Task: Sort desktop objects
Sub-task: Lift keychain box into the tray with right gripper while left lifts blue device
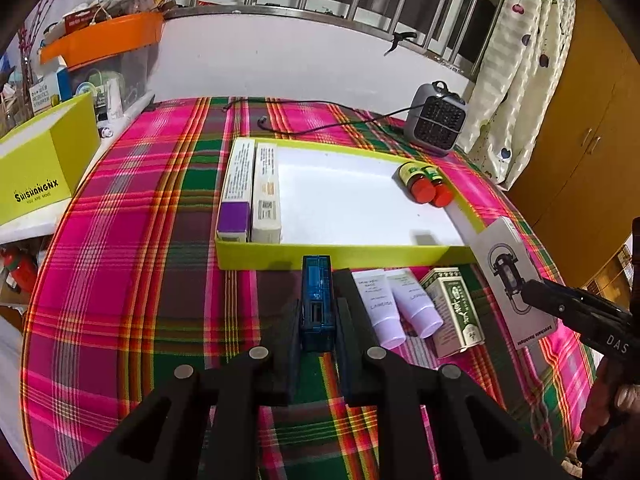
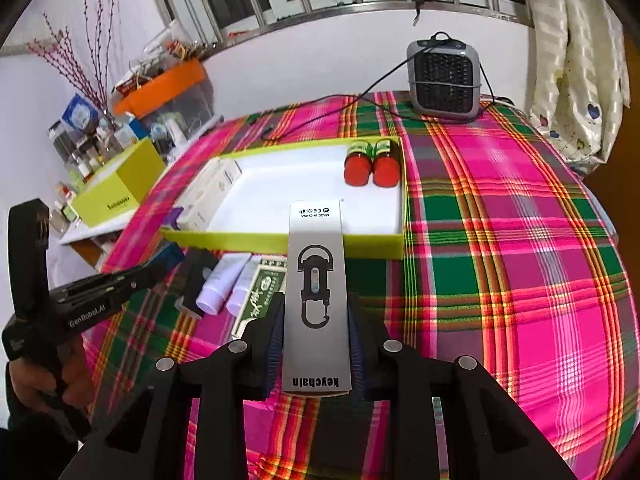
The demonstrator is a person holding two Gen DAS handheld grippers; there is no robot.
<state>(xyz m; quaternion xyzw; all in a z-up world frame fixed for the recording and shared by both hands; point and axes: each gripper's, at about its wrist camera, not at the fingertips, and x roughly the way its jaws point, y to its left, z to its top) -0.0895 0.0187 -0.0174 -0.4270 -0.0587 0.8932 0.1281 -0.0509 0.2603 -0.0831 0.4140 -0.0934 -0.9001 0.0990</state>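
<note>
Nearest in the left wrist view, the left gripper [image 1: 318, 312] is clamped narrow on a small blue translucent case [image 1: 318, 300], which stands between the two black fingers [image 1: 352, 308] and points toward twelve o'clock, its far end just short of the tray wall. In the right wrist view the right gripper [image 2: 316, 316] has its pads pressed on the long sides of a silver keychain box [image 2: 316, 280], held lengthwise with its far end over the near wall of the tray. A hand [image 2: 28, 380] grips the left tool's handle at eight o'clock in that view. On the plaid tablecloth [image 1: 140, 240], just at one o'clock of the blue case, lie two white tubes [image 1: 396, 304] side by side, caps toward the camera, and touching them on the right a green and white carton [image 1: 454, 308]. Beyond these sits the yellow-green tray [image 1: 340, 255] with a white floor. Inside, two long cartons [image 1: 250, 192] lie parallel against its left wall at eleven o'clock, and two red-capped bottles [image 1: 426, 184] lie together in the far right corner at one o'clock. Farther off, at one o'clock on the table edge, stands a small grey heater [image 1: 436, 120] with its black cable trailing across the cloth. At nine o'clock, off the table, a yellow-green box [image 1: 40, 168] rests on a side surface.
</note>
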